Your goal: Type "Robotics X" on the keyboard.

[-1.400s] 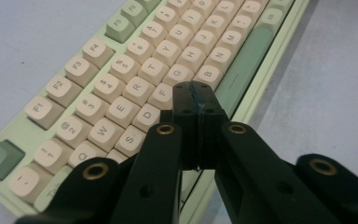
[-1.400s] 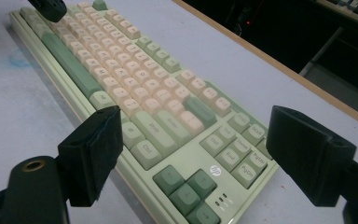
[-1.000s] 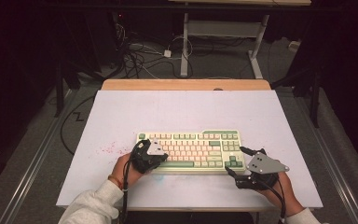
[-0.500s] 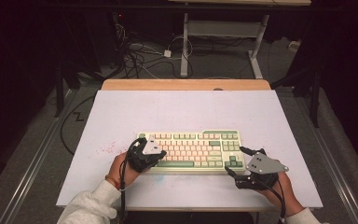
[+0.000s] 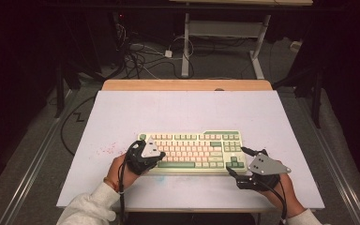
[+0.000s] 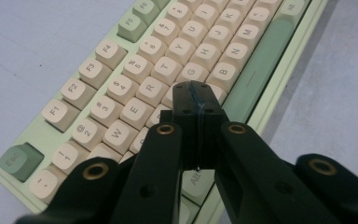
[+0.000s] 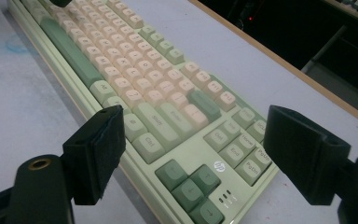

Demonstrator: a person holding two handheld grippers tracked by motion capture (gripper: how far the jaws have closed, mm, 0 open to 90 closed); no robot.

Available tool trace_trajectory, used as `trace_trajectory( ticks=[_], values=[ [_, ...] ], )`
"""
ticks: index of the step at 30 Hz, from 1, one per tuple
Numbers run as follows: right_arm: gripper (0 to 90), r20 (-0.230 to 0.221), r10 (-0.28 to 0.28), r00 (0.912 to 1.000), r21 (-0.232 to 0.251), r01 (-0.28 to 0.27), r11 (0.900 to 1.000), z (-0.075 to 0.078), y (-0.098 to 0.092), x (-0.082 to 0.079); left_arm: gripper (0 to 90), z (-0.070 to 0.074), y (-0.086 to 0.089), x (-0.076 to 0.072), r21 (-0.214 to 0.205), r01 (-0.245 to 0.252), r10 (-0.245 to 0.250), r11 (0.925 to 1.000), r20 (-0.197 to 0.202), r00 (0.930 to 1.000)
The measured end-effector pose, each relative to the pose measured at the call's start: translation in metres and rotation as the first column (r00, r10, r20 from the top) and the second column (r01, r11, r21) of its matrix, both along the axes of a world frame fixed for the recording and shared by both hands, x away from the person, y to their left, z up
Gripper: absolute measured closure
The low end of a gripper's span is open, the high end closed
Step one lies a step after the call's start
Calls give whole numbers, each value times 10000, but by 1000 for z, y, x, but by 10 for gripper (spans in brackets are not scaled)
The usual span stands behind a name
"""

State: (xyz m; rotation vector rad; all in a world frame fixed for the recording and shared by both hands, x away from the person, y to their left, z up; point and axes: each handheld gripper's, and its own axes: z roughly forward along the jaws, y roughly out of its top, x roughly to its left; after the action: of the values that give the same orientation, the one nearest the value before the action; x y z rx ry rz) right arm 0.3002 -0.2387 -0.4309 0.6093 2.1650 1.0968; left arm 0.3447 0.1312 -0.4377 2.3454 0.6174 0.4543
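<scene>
Keyboard (image 5: 192,151) under our two tongs, lying near the front of the white surface (image 5: 187,110).

We are holding the left tongs (image 6: 196,100) clenched with nothing between them, their joined tips hanging over the letter keys just beside the green space bar (image 6: 256,77). We are keeping the right tongs (image 7: 191,149) spread wide at the keyboard's right end, straddling the corner with the arrow keys (image 7: 191,186) without pressing on it. Beyond the surface, cables (image 5: 140,56) are lying on the dark floor.
</scene>
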Motion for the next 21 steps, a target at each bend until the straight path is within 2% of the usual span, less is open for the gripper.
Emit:
trace_trajectory(
  ticks=[9, 21],
  values=[
    [214, -33, 59, 10000, -64, -59, 10000, -1, 1, 0, 877, 1, 5, -2, -76, -131, 131, 9999, 85, 9999],
    [214, -74, 103, 9999, -176, -105, 9998, -3, 3, -1, 877, 3, 23, 5, -233, -692, 694, 9973, 93, 9975]
  ],
)
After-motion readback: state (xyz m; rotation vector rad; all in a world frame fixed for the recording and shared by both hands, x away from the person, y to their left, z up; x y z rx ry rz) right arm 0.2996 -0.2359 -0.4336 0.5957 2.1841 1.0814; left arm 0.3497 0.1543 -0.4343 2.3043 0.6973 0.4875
